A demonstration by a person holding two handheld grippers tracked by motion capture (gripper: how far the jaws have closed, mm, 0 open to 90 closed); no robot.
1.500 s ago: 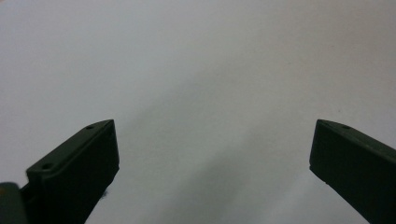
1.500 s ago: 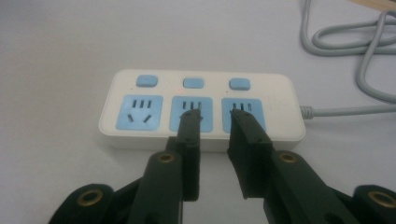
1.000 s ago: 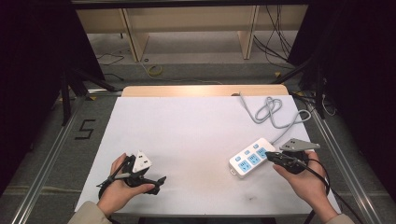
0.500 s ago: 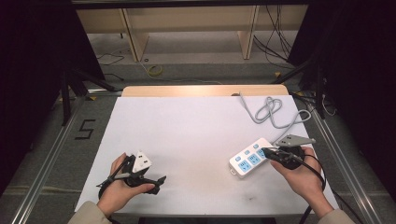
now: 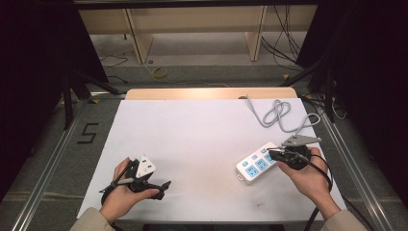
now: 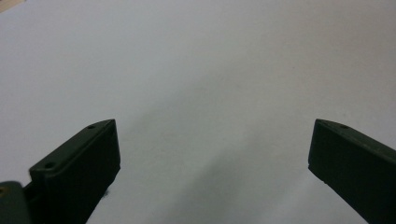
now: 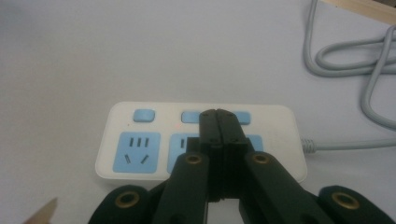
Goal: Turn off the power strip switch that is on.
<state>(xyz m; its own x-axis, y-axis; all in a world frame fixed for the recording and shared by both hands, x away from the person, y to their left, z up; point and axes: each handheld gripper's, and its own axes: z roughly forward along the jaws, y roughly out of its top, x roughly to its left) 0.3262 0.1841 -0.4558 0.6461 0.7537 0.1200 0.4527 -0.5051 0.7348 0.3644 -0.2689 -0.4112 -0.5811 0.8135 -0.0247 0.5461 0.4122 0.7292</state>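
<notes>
Now your right gripper (image 7: 218,113), jaws closed empty, tips over power strip (image 5: 259,162) buttons; strip runs 8-to-2 o'clock. Left gripper (image 6: 210,154) open, far.

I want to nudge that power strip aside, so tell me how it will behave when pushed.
The power strip lies flat and looks like rigid plastic, so it should slide on the smooth white table rather than tip or roll. Its grey cord lies in loose loops, so it is probably floppy and may drag, turning the strip. The shut right gripper is over its buttons.
</notes>
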